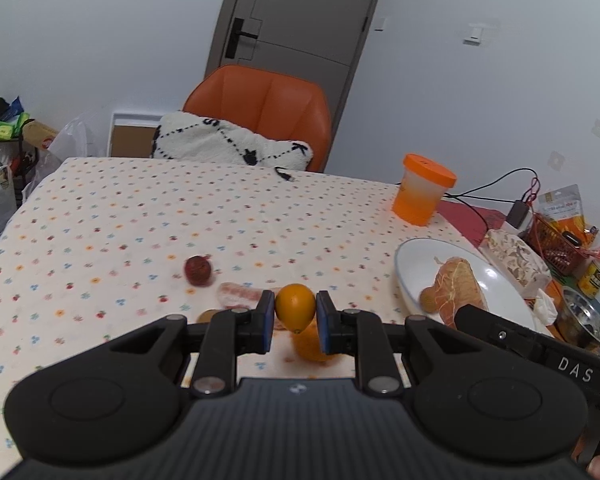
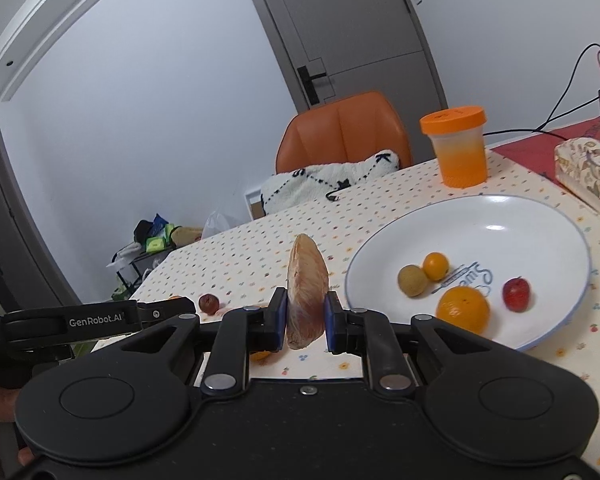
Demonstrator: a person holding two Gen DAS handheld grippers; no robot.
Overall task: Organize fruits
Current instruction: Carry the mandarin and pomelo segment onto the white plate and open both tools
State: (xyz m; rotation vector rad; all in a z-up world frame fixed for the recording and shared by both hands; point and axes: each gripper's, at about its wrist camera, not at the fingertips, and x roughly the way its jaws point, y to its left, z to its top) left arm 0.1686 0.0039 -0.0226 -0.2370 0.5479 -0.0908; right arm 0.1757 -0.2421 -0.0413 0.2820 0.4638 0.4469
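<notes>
We hold a small orange kumquat [image 1: 295,306] clamped in the left gripper [image 1: 295,316], a peeled pomelo wedge [image 2: 307,292] pinched in the right gripper [image 2: 306,320], both lifted, presumably bound for the white round plate [image 2: 540,216].

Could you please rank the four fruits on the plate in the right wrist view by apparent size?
1. Orange, largest, though nearest the camera.
2. Brownish-green fruit.
3. Small orange fruit and red fruit: too alike to rank.

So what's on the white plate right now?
On the white plate the right wrist view shows four fruits: a large orange, a small orange, a brownish-green fruit and a small red one. Its near-left edge is hidden by the right gripper.
</notes>
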